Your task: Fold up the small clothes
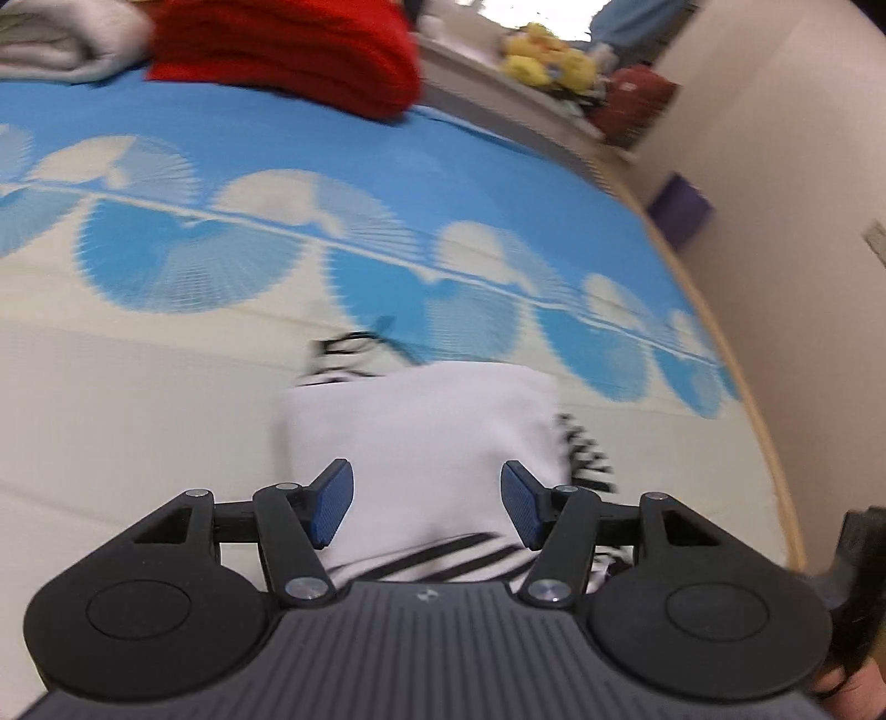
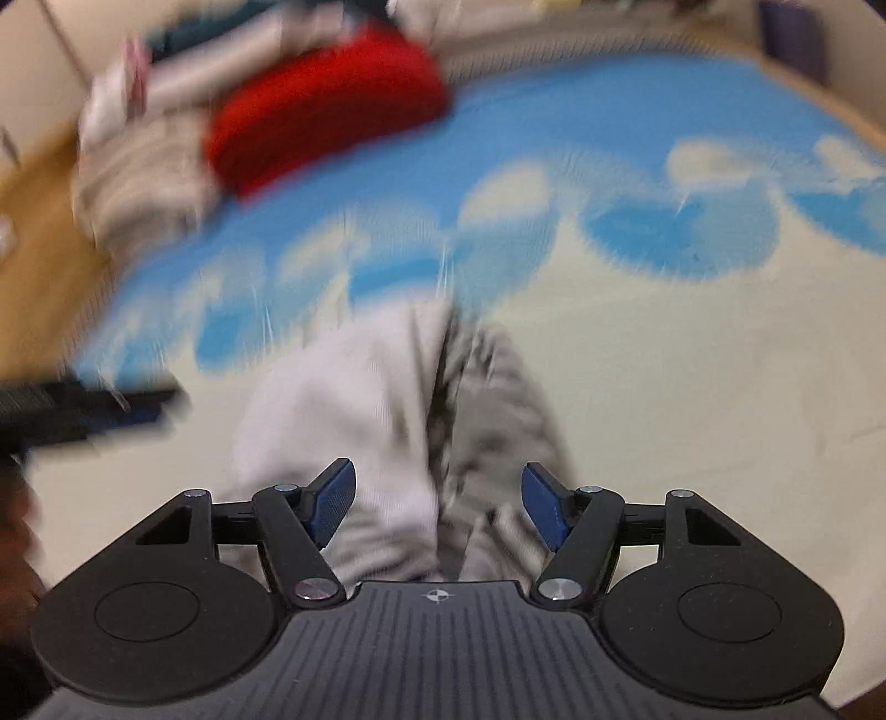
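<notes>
My left gripper [image 1: 427, 504] holds its fingers spread wide; my right gripper [image 2: 441, 505] does likewise, both angled downward.

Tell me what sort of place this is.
Probably a bedroom at home: a blue-and-cream bed mat, folded red clothing stacked at its far end, and plush toys on a ledge.

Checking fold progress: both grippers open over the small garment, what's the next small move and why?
Probably lower the left gripper and close on the near edge of the white striped garment. Both it and the right gripper are open, holding nothing, and the garment lies loose on the blue-and-cream mat. Blur hides the exact edge.
</notes>
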